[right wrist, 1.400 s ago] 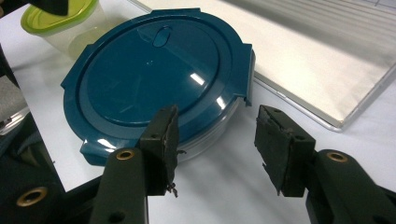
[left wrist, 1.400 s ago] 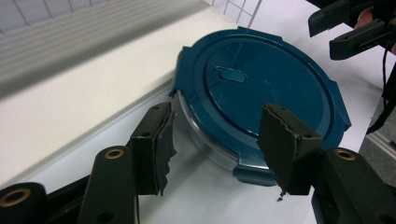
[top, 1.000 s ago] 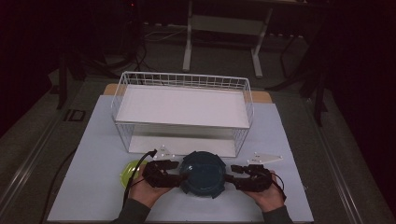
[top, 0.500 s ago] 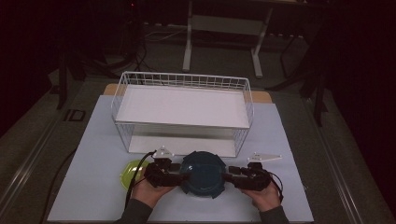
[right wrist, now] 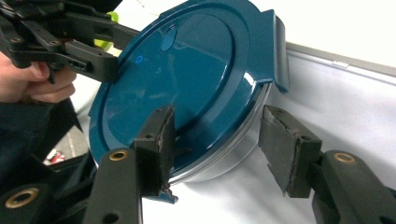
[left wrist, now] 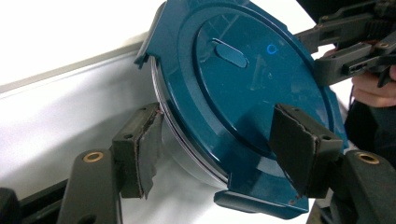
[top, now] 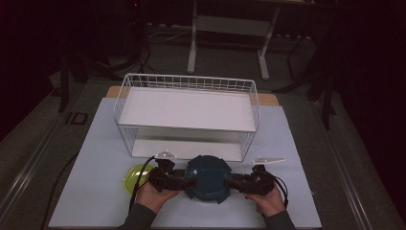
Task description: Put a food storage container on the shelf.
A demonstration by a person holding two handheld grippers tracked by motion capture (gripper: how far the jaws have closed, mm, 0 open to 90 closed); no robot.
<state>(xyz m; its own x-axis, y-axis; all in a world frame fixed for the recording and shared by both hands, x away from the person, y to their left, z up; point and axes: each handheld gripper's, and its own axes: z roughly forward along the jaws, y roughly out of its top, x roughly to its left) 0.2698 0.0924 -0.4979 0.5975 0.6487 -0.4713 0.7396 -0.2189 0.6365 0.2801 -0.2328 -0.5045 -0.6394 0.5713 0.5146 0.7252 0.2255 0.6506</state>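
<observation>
Item: round clear-walled food container with a dark teal plastic lid (top: 208,178), four locking flaps around the rim, a small oval vent tab at the lid's centre. Location: front centre of the white tabletop (top: 95,143), just before the white wire basket (top: 186,115), between both grippers.

Left gripper (left wrist: 219,140): jaws have just been opening; they straddle the container's rim, one pad at the clear wall, the other over the lid edge. Released, no firm pinch evident.

Right gripper (right wrist: 217,140): jaws likewise have just been opening; spread about the opposite rim, one pad over the lid, the other standing off the wall. Released.

Adjacent: yellow-green round plastic lid or dish (top: 136,176), partly behind the left gripper on the tabletop.

Risks, as judged:
- Worn, ragged pads on smooth plastic may slide if a lift is tried from the rim alone.
- Uneven closing of the two sides could tip the container or push it sideways into the basket.
- A pad catching a flap might unlatch it and loosen the lid.
- The left gripper's cable may drag the yellow-green piece.
</observation>
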